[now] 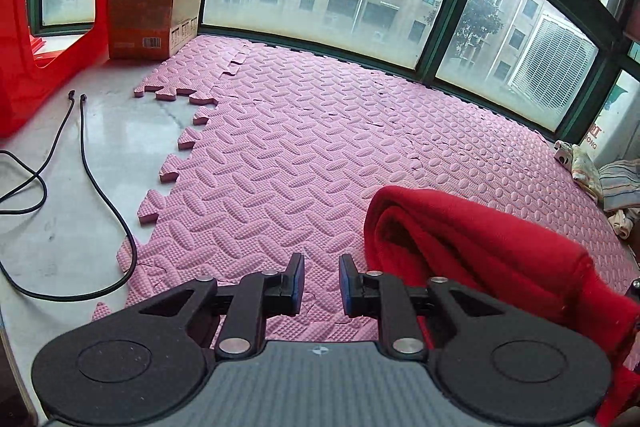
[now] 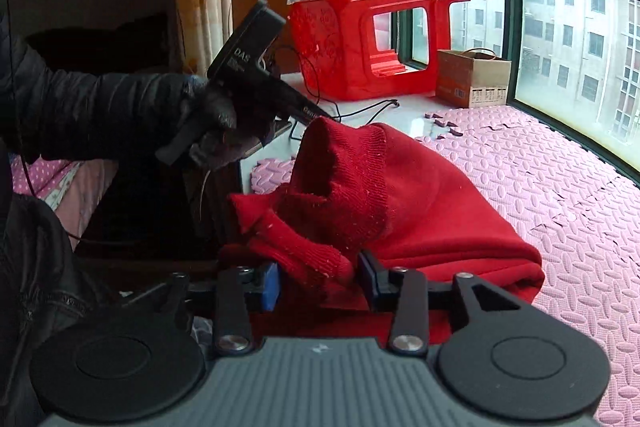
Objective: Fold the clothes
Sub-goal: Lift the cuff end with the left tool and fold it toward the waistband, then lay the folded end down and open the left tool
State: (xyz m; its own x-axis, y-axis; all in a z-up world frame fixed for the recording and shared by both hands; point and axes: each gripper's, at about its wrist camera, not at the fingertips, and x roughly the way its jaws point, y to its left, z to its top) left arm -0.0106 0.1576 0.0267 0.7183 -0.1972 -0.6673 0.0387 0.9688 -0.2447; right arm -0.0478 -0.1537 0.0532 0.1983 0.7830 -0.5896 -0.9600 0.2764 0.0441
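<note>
We held the left gripper [image 1: 321,281] with its jaws apart and nothing between them, above the pink foam mat [image 1: 320,147]. The red sweater [image 1: 480,247] lay bunched on the mat just to its right. The right gripper [image 2: 318,277] stood open around a ribbed cuff [image 2: 308,251], though we couldn't tell whether the pads touched it.

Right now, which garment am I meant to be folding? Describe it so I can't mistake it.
Start at the pink foam mat under the window. Lying on its near edge is the red sweater, the one large red cloth heap there. Unlike the hard red plastic stool and the pale striped clothes off the mat, it is soft, with a ribbed cuff between the right gripper fingers.
</note>
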